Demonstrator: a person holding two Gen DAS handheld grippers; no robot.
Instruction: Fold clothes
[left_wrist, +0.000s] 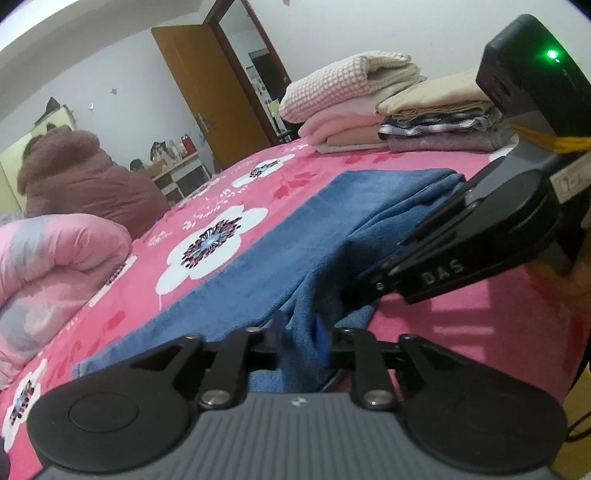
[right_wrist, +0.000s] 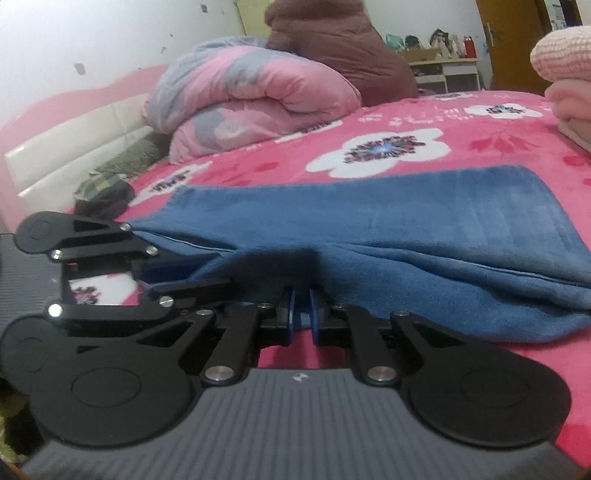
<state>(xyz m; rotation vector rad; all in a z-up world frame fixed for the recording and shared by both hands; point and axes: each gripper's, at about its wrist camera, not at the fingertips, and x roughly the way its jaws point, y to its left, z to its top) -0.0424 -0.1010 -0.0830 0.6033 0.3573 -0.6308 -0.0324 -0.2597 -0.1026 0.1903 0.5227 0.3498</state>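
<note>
1. At the far left of the left wrist view a rolled pink-and-grey quilt (left_wrist: 55, 266) lies on the bed; behind it sits a brown padded coat (left_wrist: 85, 177); in the right wrist view the same quilt (right_wrist: 251, 99) lies well beyond the cloth.
2. The pink flowered bedspread (left_wrist: 229, 206) covers the bed; white blossoms with dark centres show on it in both views.
3. The blue towel (left_wrist: 295, 236) lies across the middle of the bedspread, one layer doubled over another; its near edge is bunched and lifted toward both grippers; in the right wrist view the blue towel (right_wrist: 406, 236) stretches flat toward the right, a seam line running along its lower fold.
4. The left gripper (left_wrist: 301, 343) is clenched on the near edge of the towel, the cloth standing up between its fingers.
5. The right gripper (right_wrist: 301, 314) is likewise clamped on the towel's edge, blue pads pressed to the fabric; from the left wrist view the right gripper (left_wrist: 354, 291) bites the towel just beside the left one.
6. At the far right edge of the bed stand two stacks of folded clothes (left_wrist: 406, 110), well apart from the towel; an open wooden door (left_wrist: 207, 99) stands behind.
</note>
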